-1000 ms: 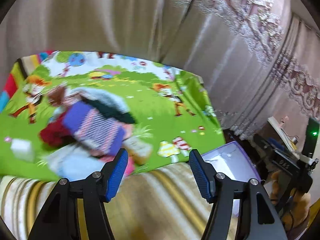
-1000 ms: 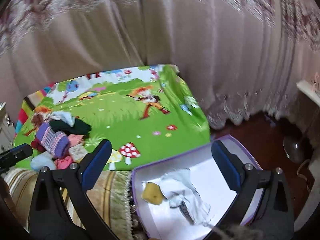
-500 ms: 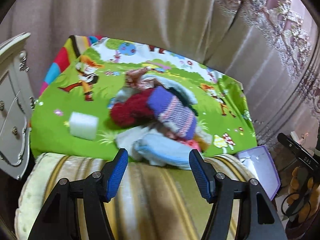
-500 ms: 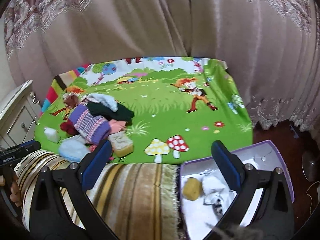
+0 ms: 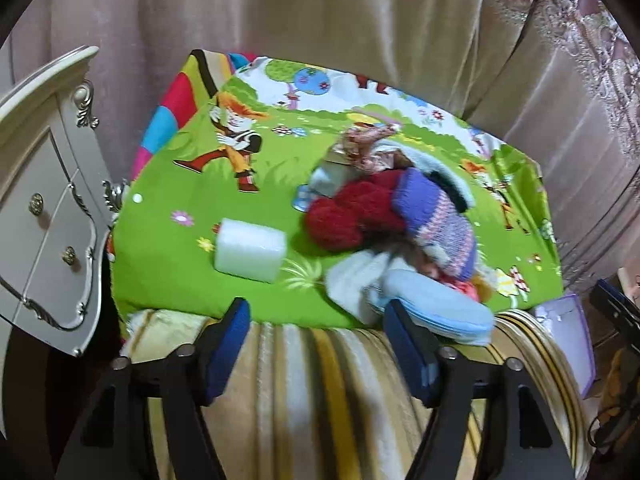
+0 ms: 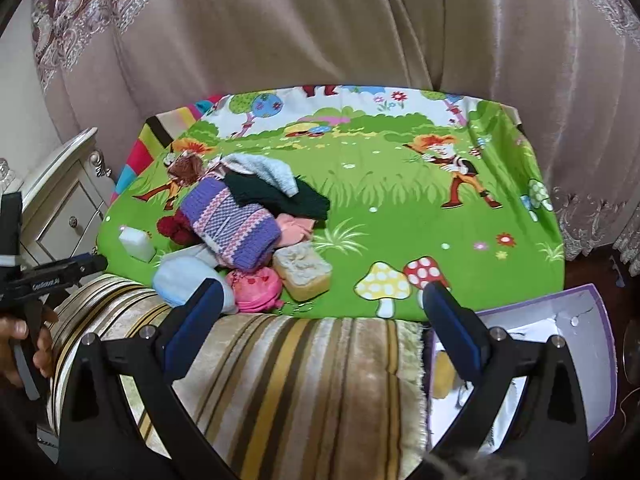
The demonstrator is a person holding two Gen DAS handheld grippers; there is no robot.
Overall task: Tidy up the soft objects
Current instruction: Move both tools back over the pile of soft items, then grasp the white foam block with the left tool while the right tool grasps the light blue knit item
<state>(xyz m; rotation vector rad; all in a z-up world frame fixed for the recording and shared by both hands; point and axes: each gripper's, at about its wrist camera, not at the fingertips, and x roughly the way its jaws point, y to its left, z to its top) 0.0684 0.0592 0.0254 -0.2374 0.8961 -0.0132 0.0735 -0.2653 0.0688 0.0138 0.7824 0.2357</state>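
A heap of soft things (image 6: 240, 224) lies on the left part of a green cartoon-print mat (image 6: 400, 216), close to its near edge: a purple striped knit piece (image 6: 230, 226) on top, a dark red woolly item (image 5: 352, 212) at its left, a dark green garment (image 6: 276, 196) and a pale blue knit (image 6: 268, 170) behind, a pink pouch (image 6: 252, 284) and a tan sponge block (image 6: 302, 270) at the near side, and a light blue cloth (image 5: 432, 304) hanging over the mat's near edge. A white foam block (image 5: 250, 256) sits apart, left of the heap. The left gripper (image 5: 318, 344) hovers over the striped blanket (image 5: 304, 392) in front of the mat; its jaws have just been opening and stand wide with nothing between them. The right gripper (image 6: 320, 320) is also spread wide and empty, near the mat's near edge. A purple-rimmed box (image 6: 600, 344) stands low at the near right, holding a yellow sponge (image 6: 444, 372) and something white. A cream nightstand (image 5: 44, 200) stands at the left, curtains (image 6: 320, 24) behind.
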